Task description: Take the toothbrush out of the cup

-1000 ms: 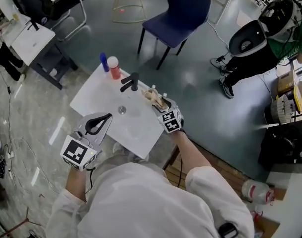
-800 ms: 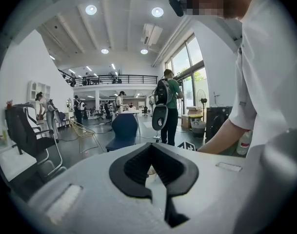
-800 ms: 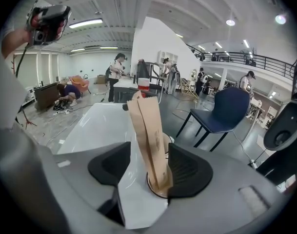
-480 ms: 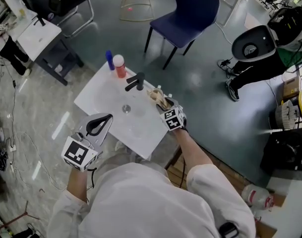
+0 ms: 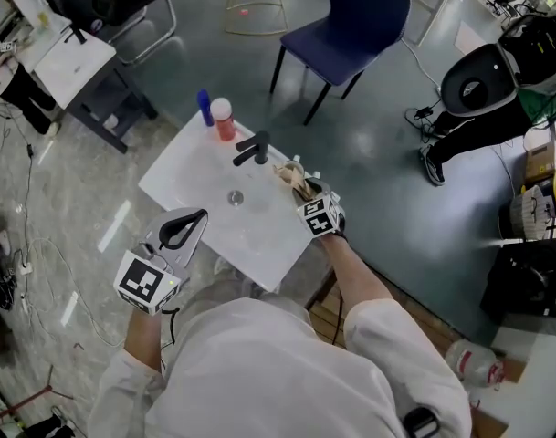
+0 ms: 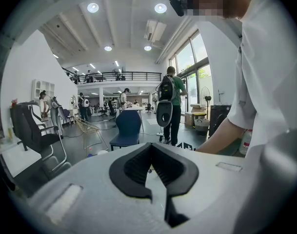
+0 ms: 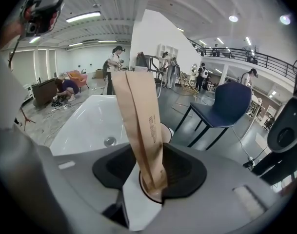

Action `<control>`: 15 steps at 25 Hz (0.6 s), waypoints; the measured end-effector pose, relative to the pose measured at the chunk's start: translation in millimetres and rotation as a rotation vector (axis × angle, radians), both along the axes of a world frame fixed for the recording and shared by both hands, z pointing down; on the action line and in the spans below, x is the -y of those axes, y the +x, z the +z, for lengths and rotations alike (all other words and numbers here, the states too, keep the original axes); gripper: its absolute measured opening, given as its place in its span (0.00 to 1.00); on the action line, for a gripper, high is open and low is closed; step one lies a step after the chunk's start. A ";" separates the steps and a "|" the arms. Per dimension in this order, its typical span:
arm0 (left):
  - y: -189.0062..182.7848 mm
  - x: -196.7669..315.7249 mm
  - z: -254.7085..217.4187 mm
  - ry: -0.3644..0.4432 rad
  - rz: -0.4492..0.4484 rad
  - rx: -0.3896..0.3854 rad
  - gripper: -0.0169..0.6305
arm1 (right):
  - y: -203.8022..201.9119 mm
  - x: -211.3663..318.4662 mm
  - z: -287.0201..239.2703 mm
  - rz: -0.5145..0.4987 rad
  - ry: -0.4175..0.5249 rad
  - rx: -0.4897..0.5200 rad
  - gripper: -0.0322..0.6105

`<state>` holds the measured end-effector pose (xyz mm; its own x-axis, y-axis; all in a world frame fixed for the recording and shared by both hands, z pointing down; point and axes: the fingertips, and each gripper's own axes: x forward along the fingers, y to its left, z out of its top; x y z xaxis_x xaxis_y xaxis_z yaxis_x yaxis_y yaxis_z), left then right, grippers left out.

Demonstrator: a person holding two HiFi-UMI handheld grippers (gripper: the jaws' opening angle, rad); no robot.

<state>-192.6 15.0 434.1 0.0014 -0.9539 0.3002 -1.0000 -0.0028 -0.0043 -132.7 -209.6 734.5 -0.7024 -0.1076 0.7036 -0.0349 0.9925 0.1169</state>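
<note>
The toothbrush, in a tall brown paper packet [image 7: 141, 121], stands upright in a white cup whose rim [image 7: 149, 195] shows just below my jaws. My right gripper [image 7: 151, 173] straddles the packet; its jaws have just been closing, with the packet between them and a sliver of gap on the left. In the head view that right gripper [image 5: 301, 186] sits at the right edge of the white sink top [image 5: 191, 176], around the packet [image 5: 290, 173]. My left gripper [image 5: 201, 215] hovers shut and holding nothing over the sink's near left corner; in its own view the left gripper [image 6: 149, 165] is closed.
A black faucet [image 5: 250, 148] and the drain [image 5: 235, 198] lie left of the cup. A red bottle with a white cap [image 5: 223, 120] and a blue bottle [image 5: 204, 108] stand at the sink's far corner. A blue chair [image 5: 351, 16] stands beyond, and a person at the right.
My right gripper has dropped a little lower around the brown packet. The left gripper has stayed where it was.
</note>
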 end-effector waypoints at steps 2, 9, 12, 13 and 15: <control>-0.7 0.9 0.3 -0.003 -0.001 -0.001 0.04 | -0.5 1.4 2.5 0.003 0.001 0.000 0.30; -4.8 2.7 2.8 -0.004 0.001 0.000 0.04 | 2.2 10.8 -0.1 0.045 0.031 0.011 0.13; -5.4 4.6 4.0 -0.005 0.007 -0.006 0.04 | 2.1 14.9 -2.6 0.052 0.042 0.021 0.11; -5.6 5.0 4.5 -0.005 0.009 -0.007 0.04 | 1.6 15.8 -3.5 0.053 0.043 0.026 0.11; -5.6 6.1 5.5 -0.003 0.013 -0.009 0.04 | 1.4 16.6 -6.0 0.055 0.041 0.034 0.11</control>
<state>-198.1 8.9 439.6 0.0162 -0.9528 0.3031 -0.9999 -0.0156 0.0044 -131.4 -226.2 728.5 -0.7182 -0.1744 0.6736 -0.0935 0.9835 0.1549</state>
